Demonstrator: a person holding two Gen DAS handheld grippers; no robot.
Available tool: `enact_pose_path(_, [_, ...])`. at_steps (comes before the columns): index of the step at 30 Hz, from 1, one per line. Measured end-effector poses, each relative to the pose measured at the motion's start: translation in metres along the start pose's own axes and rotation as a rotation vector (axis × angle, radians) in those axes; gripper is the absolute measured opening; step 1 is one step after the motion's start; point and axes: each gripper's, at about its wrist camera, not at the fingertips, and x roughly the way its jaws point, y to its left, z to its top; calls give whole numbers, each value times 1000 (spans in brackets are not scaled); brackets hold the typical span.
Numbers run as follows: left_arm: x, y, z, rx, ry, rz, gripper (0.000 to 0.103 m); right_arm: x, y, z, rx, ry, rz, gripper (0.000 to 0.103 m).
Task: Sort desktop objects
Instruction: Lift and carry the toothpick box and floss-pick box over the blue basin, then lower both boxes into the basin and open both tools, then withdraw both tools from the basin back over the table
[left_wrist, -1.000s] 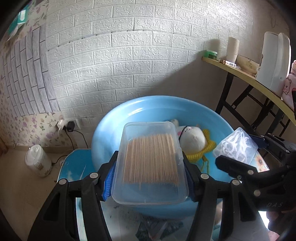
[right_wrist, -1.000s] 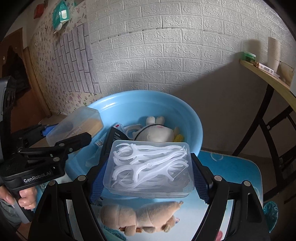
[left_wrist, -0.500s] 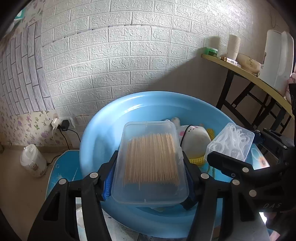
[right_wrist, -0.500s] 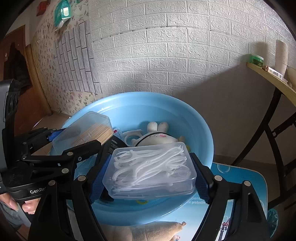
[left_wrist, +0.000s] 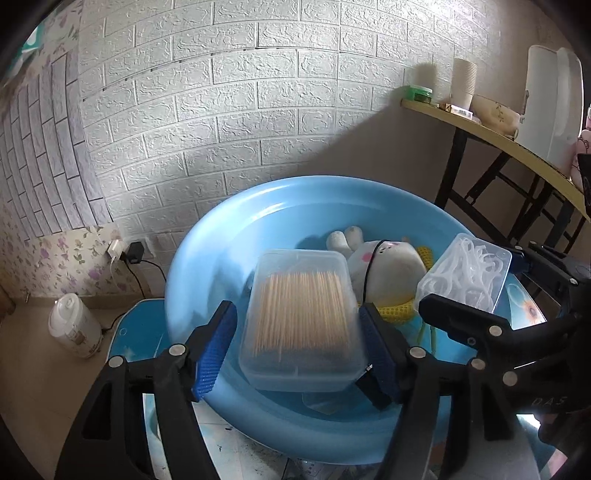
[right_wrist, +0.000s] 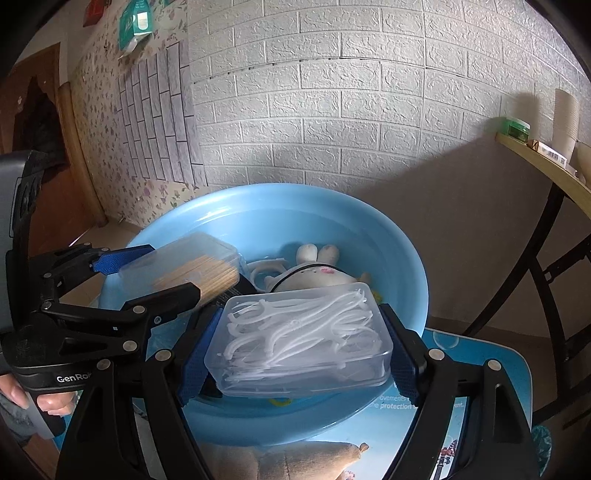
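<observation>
My left gripper stands open around a clear toothpick box over the blue basin; a gap shows beside its left pad and the box tilts. My right gripper is shut on a clear box of white floss picks, held over the basin's near rim. The floss box also shows in the left wrist view, and the toothpick box in the right wrist view. A white plush rabbit lies in the basin.
A brown plush toy lies on the blue table in front of the basin. A side table with cups and a white appliance stands at the right. A white bottle sits on the floor at left.
Both grippers moved forward over the basin with their boxes. The left jaws have widened, and the toothpick box now sits loose and tilted between them.
</observation>
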Motion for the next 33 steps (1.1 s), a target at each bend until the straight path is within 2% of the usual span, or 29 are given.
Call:
enact_pose_path(7, [-2, 0, -4, 3, -13, -3, 68, -1, 1, -2, -17, -19, 3, 78])
enact_pose_path(11, [-4, 5, -4, -15, -19, -30, 69, -1, 2, -5, -31, -41, 36, 88])
enact_pose_path(19, [-12, 0, -8, -8, -27, -19, 74, -7, 5, -8, -29, -45, 41, 90])
enact_pose_path(25, [-24, -8, -16, 19, -45, 26, 80, -21, 13, -14, -38, -37, -29, 91])
enact_pose_path(29, [-37, -13, -23, 19, -53, 28, 88, -26, 2, -22, 50, 10, -20, 95])
enact_pose_path(33, [-51, -16, -37, 4, -48, 32, 92, -41, -16, -36, 186, 6, 10, 95])
